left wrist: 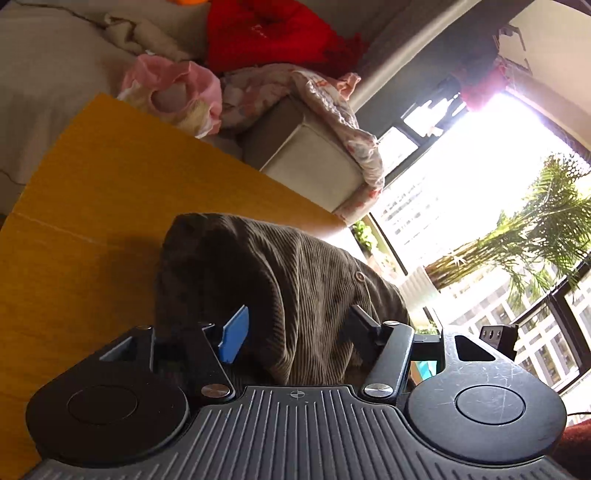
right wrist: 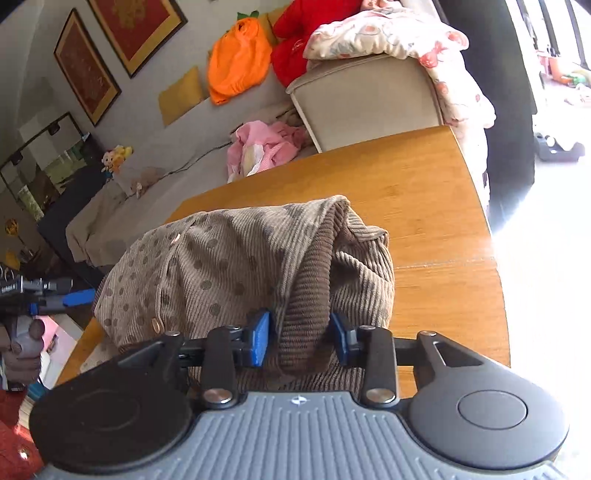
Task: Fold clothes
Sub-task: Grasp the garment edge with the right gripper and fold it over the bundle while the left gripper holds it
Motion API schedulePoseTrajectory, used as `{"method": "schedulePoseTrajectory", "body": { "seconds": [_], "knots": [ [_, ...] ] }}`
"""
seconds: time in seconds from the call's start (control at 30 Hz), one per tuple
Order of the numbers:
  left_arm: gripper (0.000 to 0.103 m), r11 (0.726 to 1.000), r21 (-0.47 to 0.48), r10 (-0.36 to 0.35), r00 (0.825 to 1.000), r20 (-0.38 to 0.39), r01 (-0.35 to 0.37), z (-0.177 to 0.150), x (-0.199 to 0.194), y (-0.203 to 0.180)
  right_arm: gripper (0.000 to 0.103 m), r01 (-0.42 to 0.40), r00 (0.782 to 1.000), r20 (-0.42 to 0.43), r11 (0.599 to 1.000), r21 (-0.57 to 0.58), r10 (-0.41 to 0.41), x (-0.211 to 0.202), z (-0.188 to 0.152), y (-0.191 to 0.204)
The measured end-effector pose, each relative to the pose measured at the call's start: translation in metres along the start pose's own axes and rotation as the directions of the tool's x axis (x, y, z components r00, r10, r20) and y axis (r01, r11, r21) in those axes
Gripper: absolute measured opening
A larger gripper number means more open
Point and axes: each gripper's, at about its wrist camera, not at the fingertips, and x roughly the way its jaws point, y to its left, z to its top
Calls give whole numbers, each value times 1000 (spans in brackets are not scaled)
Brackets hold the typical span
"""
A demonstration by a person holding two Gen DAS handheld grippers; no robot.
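A brown corduroy garment with dots and buttons [left wrist: 295, 280] [right wrist: 229, 266] is bunched and lifted over the wooden table [left wrist: 92, 206] [right wrist: 424, 206]. My left gripper [left wrist: 299, 332] has its jaws apart, with a fold of the cloth draped between them. My right gripper [right wrist: 301, 338] has its blue pads [right wrist: 261, 341] around a ridge of the same garment, with a gap left between them. The left gripper also shows at the left edge of the right wrist view [right wrist: 55, 295], held by a hand.
A beige sofa [right wrist: 365, 99] stands behind the table with a floral blanket [right wrist: 417, 40], pink clothes [right wrist: 266, 147] [left wrist: 173, 96], a red garment [left wrist: 266, 33] and an orange one [right wrist: 236, 62]. A bright window and a plant [left wrist: 524, 236] are at the right.
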Motion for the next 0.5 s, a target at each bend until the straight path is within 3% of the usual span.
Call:
{"method": "schedulePoseTrajectory", "body": {
  "seconds": [0.03, 0.13, 0.3, 0.33, 0.37, 0.4, 0.43, 0.5],
  "knots": [
    [81, 1000, -26, -12, 1000, 1, 12, -2, 0, 5, 49, -15, 1000, 13, 1000, 25, 15, -2, -2, -4],
    [88, 998, -53, -42, 999, -17, 41, -1, 21, 7, 55, -23, 999, 28, 999, 34, 22, 2, -5, -5],
    [88, 1000, 17, 23, 997, -71, -22, 5, 75, -5, 58, -39, 998, 56, 999, -26, 41, 22, -5, 13],
    [80, 999, 13, 32, 997, -71, -32, 8, 82, -6, 58, -32, 998, 56, 999, -43, 34, 26, -3, 18],
    [57, 999, 14, 44, 996, -71, -44, 12, 87, -8, 55, -24, 998, 56, 998, -59, 27, 31, -1, 22],
    [43, 998, 31, 65, 995, -71, -63, 15, 89, -13, 37, -16, 998, 56, 997, -76, 20, 35, 1, 26],
    [33, 995, 52, 88, 994, -69, -84, 19, 91, -19, 22, -8, 998, 60, 995, -102, 14, 36, 5, 32],
    [26, 990, 105, 102, 994, -46, -97, 25, 82, -34, 14, -1, 996, 94, 991, -131, 14, 25, 14, 43]
  ]
}}
